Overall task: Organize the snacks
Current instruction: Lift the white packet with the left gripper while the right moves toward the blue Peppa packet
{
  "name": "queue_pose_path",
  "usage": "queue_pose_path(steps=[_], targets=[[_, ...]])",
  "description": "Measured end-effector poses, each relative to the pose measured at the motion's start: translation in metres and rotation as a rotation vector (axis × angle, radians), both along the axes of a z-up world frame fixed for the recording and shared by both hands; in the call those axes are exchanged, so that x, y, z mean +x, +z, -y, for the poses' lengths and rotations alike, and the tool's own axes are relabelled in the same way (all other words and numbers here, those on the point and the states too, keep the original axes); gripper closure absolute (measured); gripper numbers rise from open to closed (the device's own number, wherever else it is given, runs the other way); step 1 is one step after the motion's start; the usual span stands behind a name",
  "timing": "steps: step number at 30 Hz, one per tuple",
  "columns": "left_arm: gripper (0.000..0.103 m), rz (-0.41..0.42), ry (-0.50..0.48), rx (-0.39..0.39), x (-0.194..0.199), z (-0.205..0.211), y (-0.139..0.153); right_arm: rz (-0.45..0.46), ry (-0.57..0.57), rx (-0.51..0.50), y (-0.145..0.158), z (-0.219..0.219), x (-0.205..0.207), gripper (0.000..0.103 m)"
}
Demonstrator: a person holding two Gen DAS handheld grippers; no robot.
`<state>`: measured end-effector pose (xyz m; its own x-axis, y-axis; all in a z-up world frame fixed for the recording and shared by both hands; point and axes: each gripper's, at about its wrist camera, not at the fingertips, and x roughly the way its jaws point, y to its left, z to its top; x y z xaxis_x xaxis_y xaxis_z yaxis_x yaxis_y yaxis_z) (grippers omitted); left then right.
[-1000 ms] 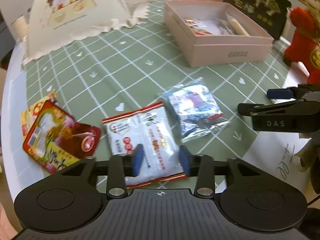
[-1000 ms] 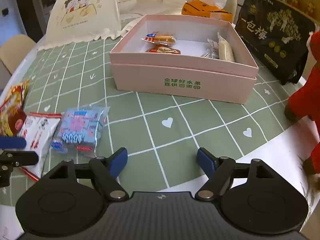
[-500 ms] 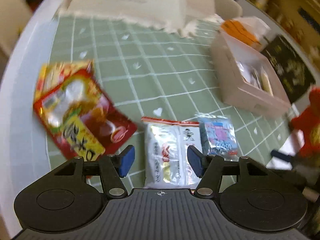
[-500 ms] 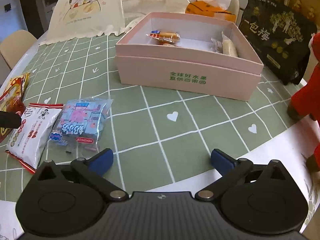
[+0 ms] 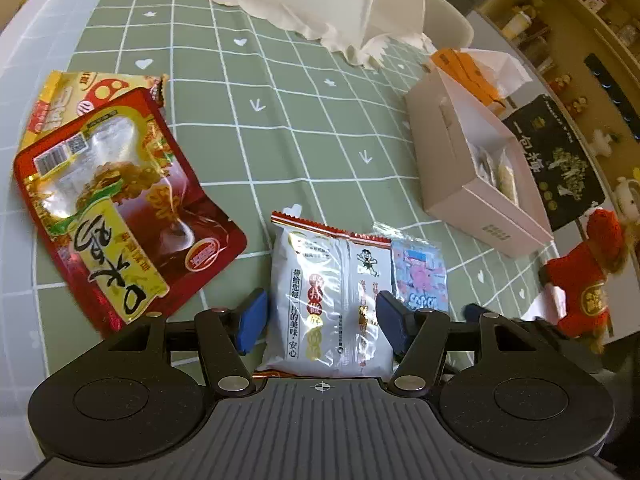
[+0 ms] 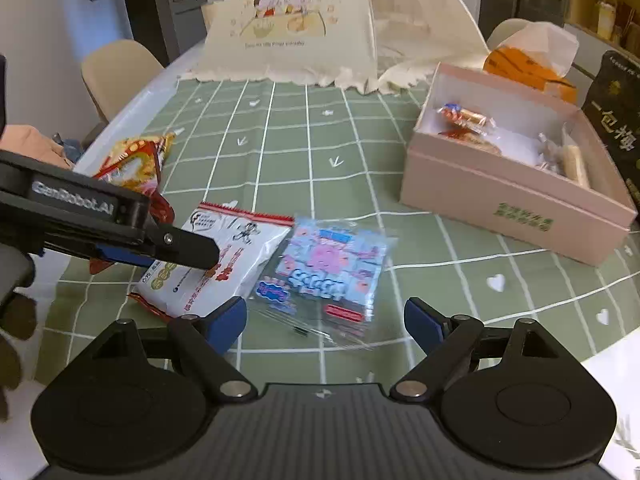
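My left gripper (image 5: 320,322) hangs over a white snack packet (image 5: 332,300), which lies between its opening jaws; the blue pads do not press on it. Its black finger (image 6: 180,242) shows above that packet (image 6: 224,264) in the right wrist view. My right gripper (image 6: 326,320) is open and closing, with a blue clear-wrapped packet (image 6: 328,272) on the cloth just ahead, between its jaws and untouched. This blue packet (image 5: 420,272) lies right beside the white one. A red pouch (image 5: 120,208) overlaps a yellow one (image 5: 72,96) further left. The pink box (image 6: 500,204) holds several small snacks.
A folding mesh food cover (image 6: 296,20) stands at the far end of the green checked cloth (image 6: 320,152). Behind the pink box (image 5: 480,208) are an orange tissue pack (image 6: 520,68) and a black bag (image 5: 560,160). A red plush toy (image 5: 580,288) sits near the table's edge.
My left gripper rolled, shifted sideways and widened around the white packet. My right gripper swung left from the bare cloth to the blue packet, opening wide and then narrowing.
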<state>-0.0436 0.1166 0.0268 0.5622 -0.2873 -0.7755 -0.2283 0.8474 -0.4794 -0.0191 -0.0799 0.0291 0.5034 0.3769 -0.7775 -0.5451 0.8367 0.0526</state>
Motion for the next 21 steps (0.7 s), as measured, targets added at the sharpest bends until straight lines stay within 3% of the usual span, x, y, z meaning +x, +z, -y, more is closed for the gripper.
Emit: queue_pose_path(steps=[3,6,10,15,21], targets=[[0.039,0.004,-0.005,-0.020,-0.003,0.000,0.005,-0.011,-0.015,-0.042,-0.008,-0.004,0.004,0.016],[0.039,0.070,-0.033,-0.031,-0.012,0.005,0.019,-0.004,-0.022,-0.044,-0.007,0.004,0.005,0.016],[0.039,0.158,-0.106,-0.106,-0.014,0.014,0.031,-0.008,-0.053,-0.048,-0.010,0.015,0.006,0.016],[0.038,0.091,-0.133,-0.020,0.007,0.030,0.017,-0.007,-0.064,-0.052,-0.013,0.024,0.007,0.016],[0.041,0.069,-0.135,-0.044,0.009,0.032,0.017,-0.018,-0.082,-0.038,-0.010,0.036,0.006,0.016]])
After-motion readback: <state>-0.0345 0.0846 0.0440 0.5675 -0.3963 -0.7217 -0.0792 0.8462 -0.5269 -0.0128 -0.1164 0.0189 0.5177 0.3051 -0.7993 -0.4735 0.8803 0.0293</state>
